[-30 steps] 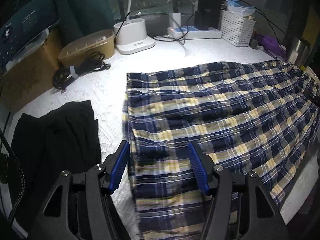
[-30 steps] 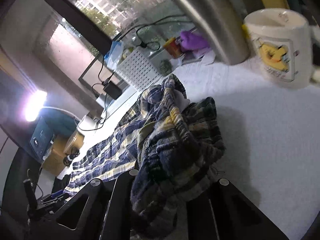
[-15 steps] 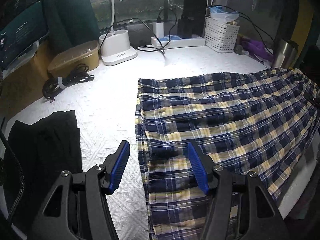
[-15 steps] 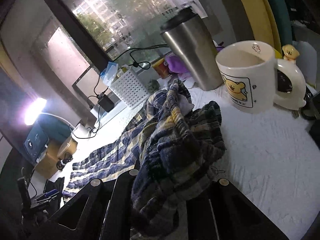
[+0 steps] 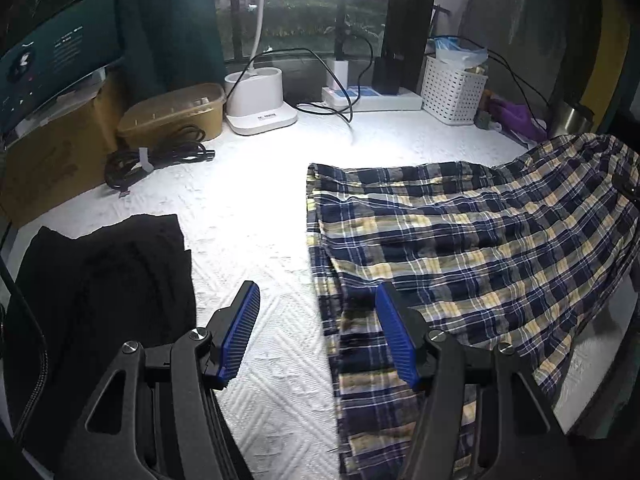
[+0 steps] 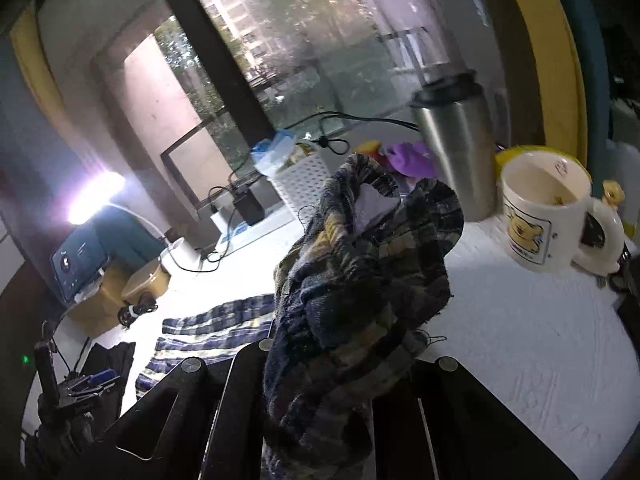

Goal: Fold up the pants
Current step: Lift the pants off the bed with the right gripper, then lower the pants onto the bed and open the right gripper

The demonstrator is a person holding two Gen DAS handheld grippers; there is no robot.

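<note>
The blue and yellow plaid pants point(image 5: 460, 248) lie spread on the white table point(image 5: 256, 208), their leg ends toward me in the left wrist view. My left gripper point(image 5: 316, 336) is open and empty, hovering over the left hem edge; its right blue finger point(image 5: 394, 338) is over the cloth, its left one over bare table. My right gripper point(image 6: 320, 392) is shut on the bunched waist end of the pants point(image 6: 360, 280) and holds it lifted above the table; its fingertips are hidden by cloth.
A black garment point(image 5: 104, 280) lies at the left. At the back stand a tan container point(image 5: 172, 116), coiled cable point(image 5: 156, 156), white lamp base point(image 5: 260, 104), power strip point(image 5: 372, 98) and white basket point(image 5: 454, 92). A steel tumbler point(image 6: 456, 140) and bear mug point(image 6: 544, 216) stand near the right gripper.
My left gripper has pulled back and to the left, so the pants hem sits further right in its view. My right gripper has lifted and tilted up with the waist end still held.
</note>
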